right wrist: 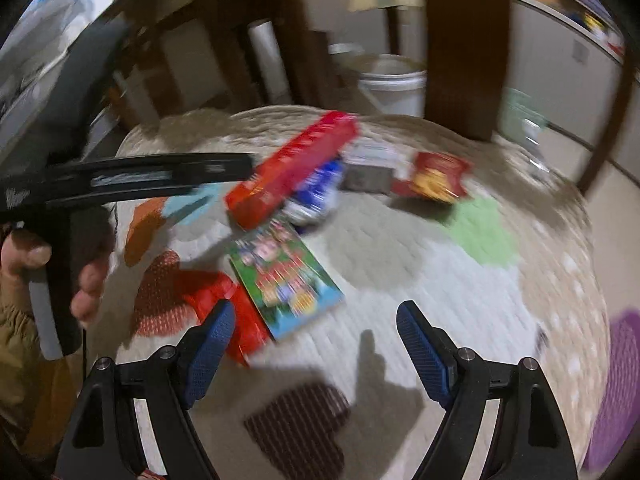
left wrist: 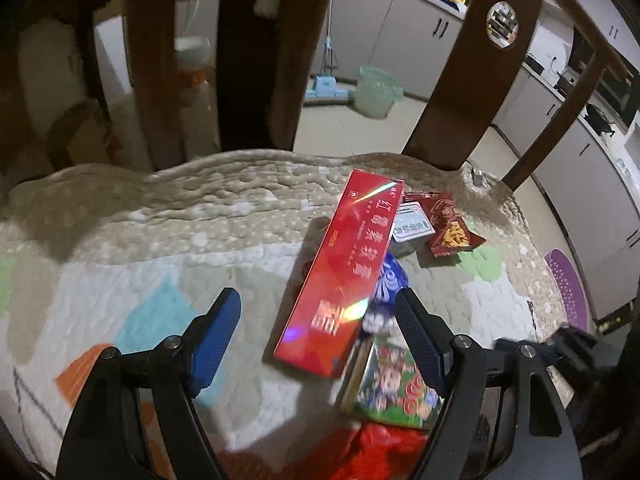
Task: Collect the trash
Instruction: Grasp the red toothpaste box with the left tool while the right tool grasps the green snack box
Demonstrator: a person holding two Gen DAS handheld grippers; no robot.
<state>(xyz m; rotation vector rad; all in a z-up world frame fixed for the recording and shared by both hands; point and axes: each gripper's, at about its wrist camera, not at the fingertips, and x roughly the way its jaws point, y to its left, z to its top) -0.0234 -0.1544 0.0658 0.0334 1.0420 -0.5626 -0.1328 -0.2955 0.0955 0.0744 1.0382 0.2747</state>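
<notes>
A long, flat red cardboard box with gold Chinese lettering (left wrist: 343, 276) lies at a slant on the quilted, cream-coloured seat cushion with pastel patches (left wrist: 168, 240), and the rest of the litter gathers about it. Its near end rests over a crumpled blue-and-white patterned wrapper (left wrist: 386, 284), which touches a flat, green cartoon-printed box (left wrist: 390, 384) lying nearer the camera. Beside the red box's far end sit a small white-and-grey carton (left wrist: 412, 226) and, just past that, a red snack packet showing yellow crisps (left wrist: 450, 226). A crumpled red plastic bag (right wrist: 224, 300) lies against the green box on the side away from the red one. The left gripper (left wrist: 320, 312) hangs over the red box's near end with its blue-padded fingers spread wide, gripping nothing. The right gripper (right wrist: 316, 328) hovers above bare cushion beside the green box, its fingers likewise wide apart and empty.
</notes>
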